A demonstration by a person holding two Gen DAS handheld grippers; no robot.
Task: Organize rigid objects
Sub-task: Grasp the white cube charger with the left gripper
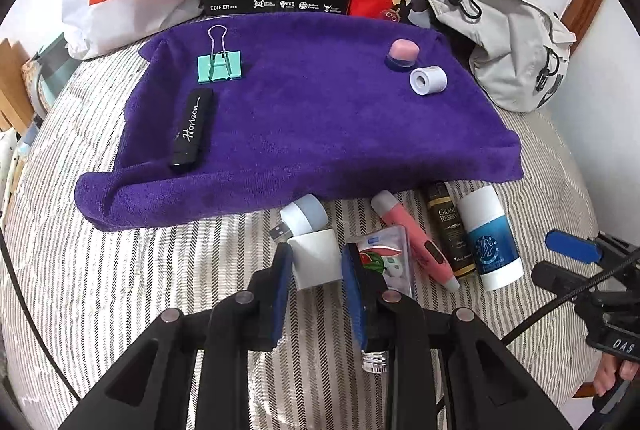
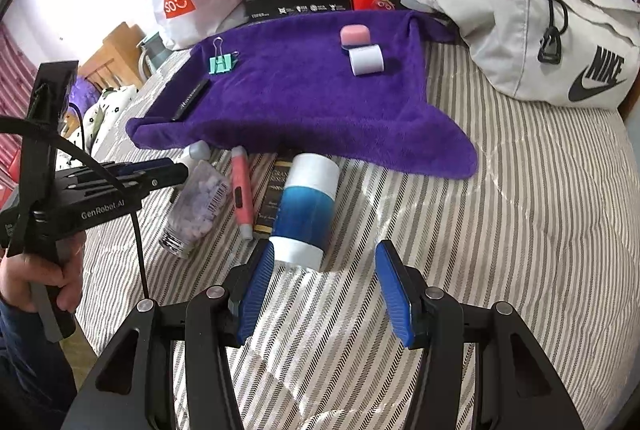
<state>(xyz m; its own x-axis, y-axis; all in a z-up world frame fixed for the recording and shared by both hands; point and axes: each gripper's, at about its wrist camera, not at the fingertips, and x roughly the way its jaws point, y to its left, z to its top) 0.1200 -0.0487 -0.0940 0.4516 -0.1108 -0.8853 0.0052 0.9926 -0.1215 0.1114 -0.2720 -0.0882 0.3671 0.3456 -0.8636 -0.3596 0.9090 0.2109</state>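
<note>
Seemingly left hand-held gripper [image 1: 316,270] around white cap [image 1: 316,262].

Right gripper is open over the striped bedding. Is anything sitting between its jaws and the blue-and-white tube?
Nothing visible. The right gripper has its jaws open, and the blue-and-white tube lies just ahead with only bare striped bedding between. The dark bottle touches the tube's left side, which could crowd the left jaw.

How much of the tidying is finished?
Done: four things lie on the purple towel, including a teal binder clip and black stick. In hand: the left gripper closes around a small white cup. Left: the blue-and-white tube, the pink pen and others; the right gripper is open.
</note>
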